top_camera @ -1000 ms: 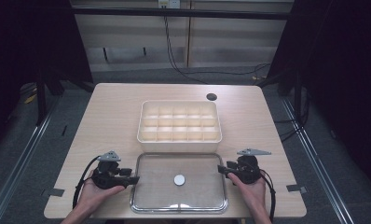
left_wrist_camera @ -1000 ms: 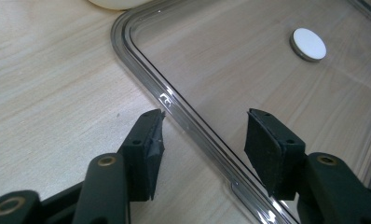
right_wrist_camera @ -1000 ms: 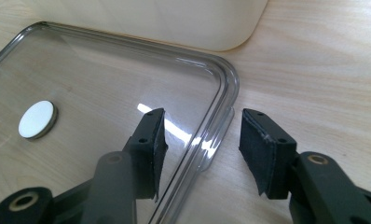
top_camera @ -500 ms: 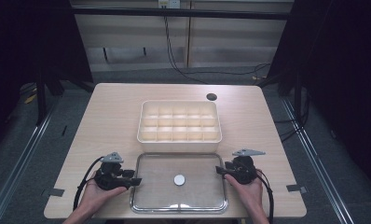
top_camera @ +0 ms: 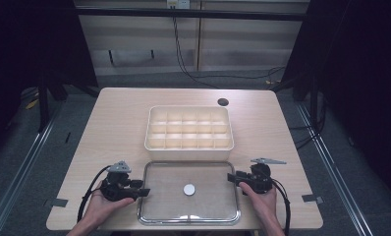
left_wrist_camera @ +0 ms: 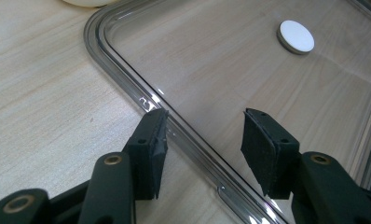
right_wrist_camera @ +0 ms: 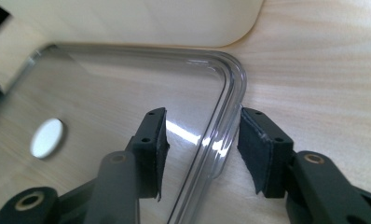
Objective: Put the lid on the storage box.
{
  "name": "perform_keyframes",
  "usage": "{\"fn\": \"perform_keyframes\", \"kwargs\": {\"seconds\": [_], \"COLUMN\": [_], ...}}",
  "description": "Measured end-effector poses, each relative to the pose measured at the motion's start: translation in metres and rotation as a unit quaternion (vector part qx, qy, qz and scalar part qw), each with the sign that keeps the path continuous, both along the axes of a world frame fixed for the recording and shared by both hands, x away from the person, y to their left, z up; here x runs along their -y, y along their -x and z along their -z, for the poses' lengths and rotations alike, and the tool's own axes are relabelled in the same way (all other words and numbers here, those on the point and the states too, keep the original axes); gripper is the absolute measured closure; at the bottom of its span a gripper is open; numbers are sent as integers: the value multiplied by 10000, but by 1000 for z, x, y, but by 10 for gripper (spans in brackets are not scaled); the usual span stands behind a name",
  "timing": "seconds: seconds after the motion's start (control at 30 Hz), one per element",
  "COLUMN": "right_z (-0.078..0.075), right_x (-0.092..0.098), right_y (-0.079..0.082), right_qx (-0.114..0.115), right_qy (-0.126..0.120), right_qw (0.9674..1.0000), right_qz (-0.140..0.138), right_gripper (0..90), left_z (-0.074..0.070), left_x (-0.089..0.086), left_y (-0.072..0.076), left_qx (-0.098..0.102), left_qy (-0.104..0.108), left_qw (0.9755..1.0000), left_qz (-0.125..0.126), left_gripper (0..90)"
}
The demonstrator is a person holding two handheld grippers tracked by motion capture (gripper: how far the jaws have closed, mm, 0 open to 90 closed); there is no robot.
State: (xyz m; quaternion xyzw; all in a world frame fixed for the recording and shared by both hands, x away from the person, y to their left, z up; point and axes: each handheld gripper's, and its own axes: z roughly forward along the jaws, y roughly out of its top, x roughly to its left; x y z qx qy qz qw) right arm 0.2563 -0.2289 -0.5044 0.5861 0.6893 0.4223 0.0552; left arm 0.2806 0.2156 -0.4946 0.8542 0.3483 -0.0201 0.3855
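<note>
Both my left gripper (top_camera: 143, 191) and right gripper (top_camera: 231, 177) straddle opposite rims of the clear rectangular plastic lid (top_camera: 169, 196), jaws closing but not yet clamped, for a balanced lift.

I can't read any words, numbers or signs here. The clear lid (top_camera: 189, 192), the white round knob (top_camera: 189, 189) on it, the cream box with little compartments (top_camera: 189, 127) and the desk (top_camera: 120, 118) are all plain.

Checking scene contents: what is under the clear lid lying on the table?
Through the clear lid the bare wooden table shows. Nothing lies under the see-through part. The white round disc at its middle hides the small spot beneath it.
</note>
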Motion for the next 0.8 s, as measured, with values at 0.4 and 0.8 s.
{"fn": "perform_keyframes", "kwargs": {"seconds": [0.4,0.8], "right_z": [3,-3], "right_x": [13,13], "right_y": [2,5], "right_qx": [-354,-245], "right_qy": [-1083,-1526], "right_qw": [9930,9880], "right_qz": [319,-1], "right_gripper": [575,625], "left_z": [0,0], "left_x": [-1,-2], "left_y": [0,-2], "left_qx": [-29,-58], "left_qy": [11,45], "left_qw": [10000,10000], "left_qz": [20,46], "left_gripper": [504,512]}}
